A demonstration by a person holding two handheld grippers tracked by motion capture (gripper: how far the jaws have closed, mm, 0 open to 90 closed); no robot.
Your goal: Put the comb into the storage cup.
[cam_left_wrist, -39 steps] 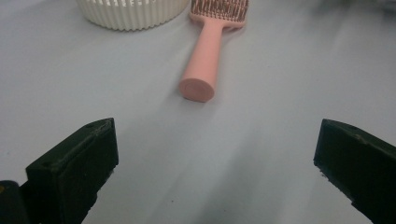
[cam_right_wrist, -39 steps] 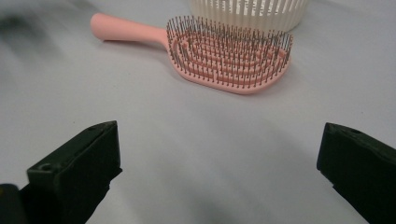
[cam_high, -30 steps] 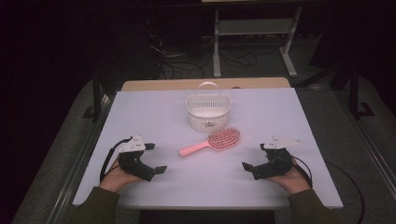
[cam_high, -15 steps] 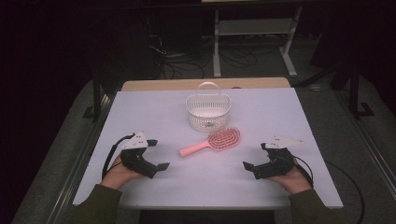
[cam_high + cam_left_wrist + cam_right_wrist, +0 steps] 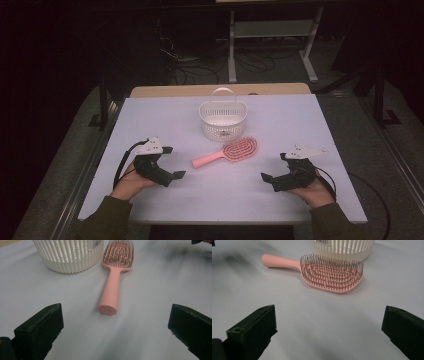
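Observation:
A pink hairbrush (image 5: 227,152) lies bristles up in the middle of the white table, its handle pointing toward the left gripper. Behind it stands a white slatted basket (image 5: 222,116) with a handle. My left gripper (image 5: 172,176) is open just left of the handle end; in the left gripper view the hairbrush (image 5: 112,287) lies ahead between the jaws, with the basket (image 5: 68,253) beyond. My right gripper (image 5: 267,179) is open at the right front, and its view shows the hairbrush (image 5: 329,273) head ahead, in front of the basket (image 5: 343,248).
The white table top (image 5: 300,120) sits on a wooden board (image 5: 175,91) that shows at the far edge. Beyond, on the dark floor, are cables (image 5: 187,65) and a metal stand (image 5: 272,35). Rails run along both sides.
My left gripper has moved forward and right, closer to the brush handle. The right gripper has hardly shifted. Brush and basket lie as before.

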